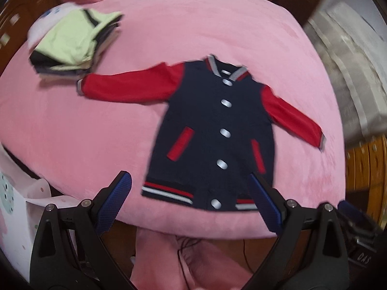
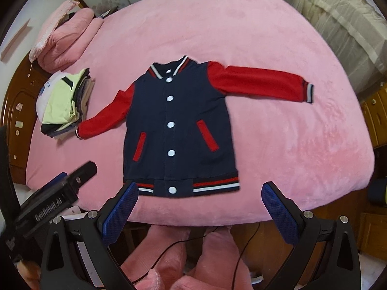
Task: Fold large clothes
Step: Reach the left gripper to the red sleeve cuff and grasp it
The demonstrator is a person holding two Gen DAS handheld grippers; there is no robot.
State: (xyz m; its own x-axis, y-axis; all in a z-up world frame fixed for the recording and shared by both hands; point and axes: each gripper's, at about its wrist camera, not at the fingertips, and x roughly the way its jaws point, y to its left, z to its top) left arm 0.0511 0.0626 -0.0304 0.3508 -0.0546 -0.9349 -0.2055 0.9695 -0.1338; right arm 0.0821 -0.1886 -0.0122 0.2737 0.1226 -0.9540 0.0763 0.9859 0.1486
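Observation:
A navy varsity jacket [image 2: 179, 125] with red sleeves and white snap buttons lies flat, front up, on the pink bed [image 2: 278, 36]; both sleeves are spread out sideways. It also shows in the left wrist view [image 1: 212, 130]. My left gripper [image 1: 191, 188] is open and empty, hovering just above the jacket's striped hem. My right gripper [image 2: 200, 193] is open and empty near the hem at the bed's front edge. The left gripper's body shows in the right wrist view [image 2: 60, 188].
A stack of folded clothes [image 2: 65, 101] lies on the bed left of the jacket, touching the left cuff; it also shows in the left wrist view [image 1: 72, 43]. Pink pillows [image 2: 65, 38] sit at the far left. Wooden furniture [image 2: 375, 120] stands right of the bed.

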